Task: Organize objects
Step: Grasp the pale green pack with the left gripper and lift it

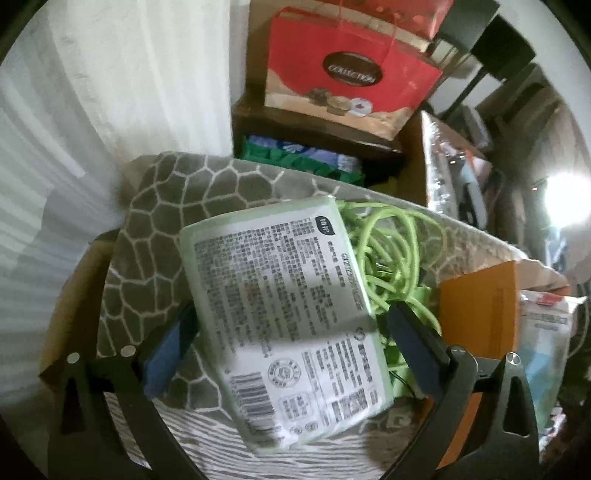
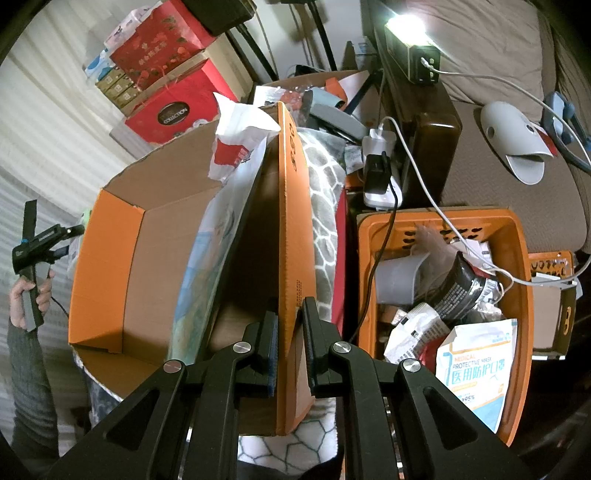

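In the left wrist view a pale green packet with a printed white label (image 1: 284,314) lies on a grey patterned blanket (image 1: 155,229), over a tangle of green cord (image 1: 391,251). My left gripper (image 1: 291,339) is open, its fingers on either side of the packet and apart from it. In the right wrist view my right gripper (image 2: 290,343) is shut on the upright flap of an orange cardboard box (image 2: 291,229). The box holds a large plastic package (image 2: 207,258). My left gripper also shows in the right wrist view at far left (image 2: 40,243).
An orange plastic basket (image 2: 517,258) full of packets, a mask pack (image 2: 476,373) and cables stands right of the box. Red gift bags (image 1: 347,74) are stacked behind. A power strip (image 2: 380,177) and a lit lamp (image 2: 410,29) sit near the sofa.
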Tool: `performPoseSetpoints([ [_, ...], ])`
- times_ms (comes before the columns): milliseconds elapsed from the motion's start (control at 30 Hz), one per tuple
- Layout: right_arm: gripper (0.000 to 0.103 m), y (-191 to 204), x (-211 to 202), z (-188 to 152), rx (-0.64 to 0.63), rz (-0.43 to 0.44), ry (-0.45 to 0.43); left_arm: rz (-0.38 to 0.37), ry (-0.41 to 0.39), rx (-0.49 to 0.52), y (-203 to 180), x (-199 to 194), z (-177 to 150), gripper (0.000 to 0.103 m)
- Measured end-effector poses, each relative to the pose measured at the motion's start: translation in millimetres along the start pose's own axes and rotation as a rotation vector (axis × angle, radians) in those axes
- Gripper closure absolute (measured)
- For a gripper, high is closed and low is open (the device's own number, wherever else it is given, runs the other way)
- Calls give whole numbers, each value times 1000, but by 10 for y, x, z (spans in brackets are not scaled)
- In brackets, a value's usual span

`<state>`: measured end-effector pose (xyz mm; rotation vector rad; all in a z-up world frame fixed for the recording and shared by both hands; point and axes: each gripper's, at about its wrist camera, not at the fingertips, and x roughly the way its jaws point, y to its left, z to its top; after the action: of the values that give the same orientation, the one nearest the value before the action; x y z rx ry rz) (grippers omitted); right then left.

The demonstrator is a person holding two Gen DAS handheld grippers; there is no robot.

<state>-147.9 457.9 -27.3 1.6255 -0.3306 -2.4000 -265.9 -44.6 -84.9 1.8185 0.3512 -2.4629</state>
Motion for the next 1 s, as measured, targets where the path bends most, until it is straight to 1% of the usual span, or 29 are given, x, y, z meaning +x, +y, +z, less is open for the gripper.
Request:
performPoseSetpoints([
  [100,93,0,0,-6,1,0,0,48,23,15,-30,114,15,2],
  [167,93,1,0,-7,0,0,0,62,32,26,-43,175,7,2],
  [300,93,2,-1,-5,1,0,0,38,-17,22,5,143,-45,8],
  [400,93,1,-3,-10,-1,-2,1,15,-29,23,49,101,-71,11],
  [500,93,-3,-8,-31,1,-1,0,-12,-38,23,108,25,-104,13],
  [600,93,-6,-7,-31,4,3,-1,-48,-65,10,161,-116,-118,13],
  [733,93,-14,-9,-40,5,5,0,-81,-114,37,134,-406,-149,13],
  [900,93,-11,-2,-34,7,4,1,-135,-164,102,-46,-780,-187,13],
  [1000,93,2,-6,-31,9,6,2,-163,-187,149,-244,-970,-216,13],
])
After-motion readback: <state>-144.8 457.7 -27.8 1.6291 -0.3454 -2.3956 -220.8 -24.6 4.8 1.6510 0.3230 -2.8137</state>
